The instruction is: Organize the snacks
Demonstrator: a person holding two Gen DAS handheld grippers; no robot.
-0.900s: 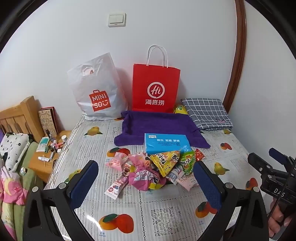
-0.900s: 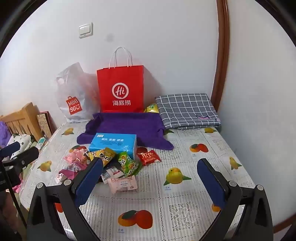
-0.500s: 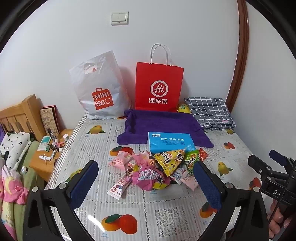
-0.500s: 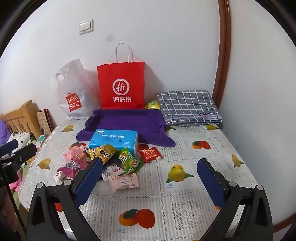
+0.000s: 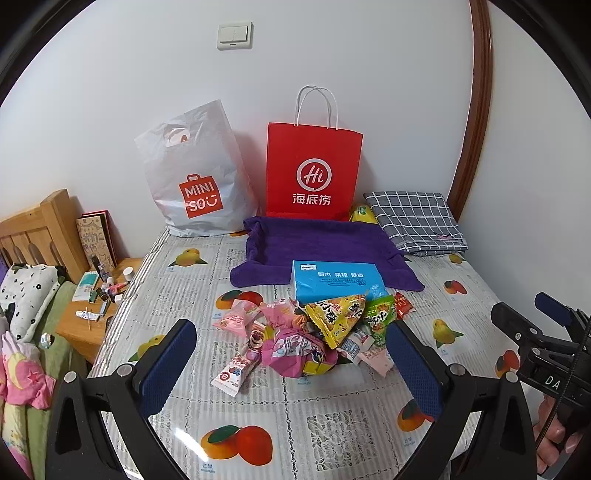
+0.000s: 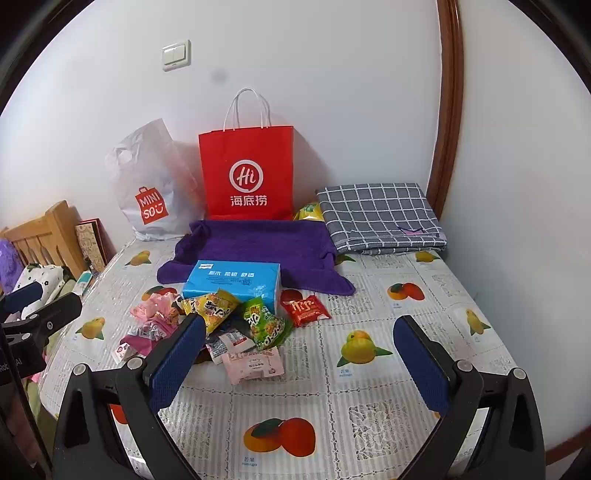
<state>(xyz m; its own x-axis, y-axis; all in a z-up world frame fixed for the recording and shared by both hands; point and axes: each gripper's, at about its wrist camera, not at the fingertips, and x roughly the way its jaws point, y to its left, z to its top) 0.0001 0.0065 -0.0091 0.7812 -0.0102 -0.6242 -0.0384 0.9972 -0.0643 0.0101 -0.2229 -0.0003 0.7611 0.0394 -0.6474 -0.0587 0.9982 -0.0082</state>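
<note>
Carrier bags, two: one red paper bag [image 5: 314,173], one white plastic bag [image 5: 195,177]. Blue tissue pack [image 5: 334,282], one. Purple towel [image 5: 317,247], one. Folded checked cloth [image 5: 415,221], one. Snack packets [image 5: 306,336], a heap at centre frame (overlapping, so no exact tally; roughly a dozen). Light switch [image 5: 235,35], one, upper centre. Grippers, two.

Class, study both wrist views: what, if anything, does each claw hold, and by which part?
Nothing is held. The left claw and right claw both stand open above the table, short of the snack pile.
</note>
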